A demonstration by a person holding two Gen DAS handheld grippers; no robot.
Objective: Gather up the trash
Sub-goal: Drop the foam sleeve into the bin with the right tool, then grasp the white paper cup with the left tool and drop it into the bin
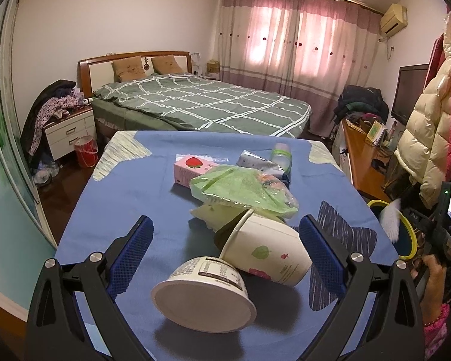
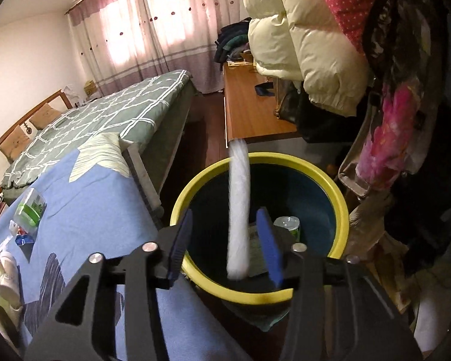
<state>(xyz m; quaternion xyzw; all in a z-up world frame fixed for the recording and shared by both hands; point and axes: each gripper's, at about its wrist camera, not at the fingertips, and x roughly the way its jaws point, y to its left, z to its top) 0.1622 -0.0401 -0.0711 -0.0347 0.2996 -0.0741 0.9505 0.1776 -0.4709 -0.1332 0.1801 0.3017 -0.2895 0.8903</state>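
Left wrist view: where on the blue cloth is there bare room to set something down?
Bare: the blue cloth left of the pink strawberry carton, and the near strip before the overturned white tub. Crowded: the middle, where paper cup, green bag and bottle pile together.

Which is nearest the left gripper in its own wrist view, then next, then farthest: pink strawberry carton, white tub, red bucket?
1. White tub: between the left gripper fingers.
2. Pink strawberry carton: mid-table.
3. Red bucket: on the floor, far left.
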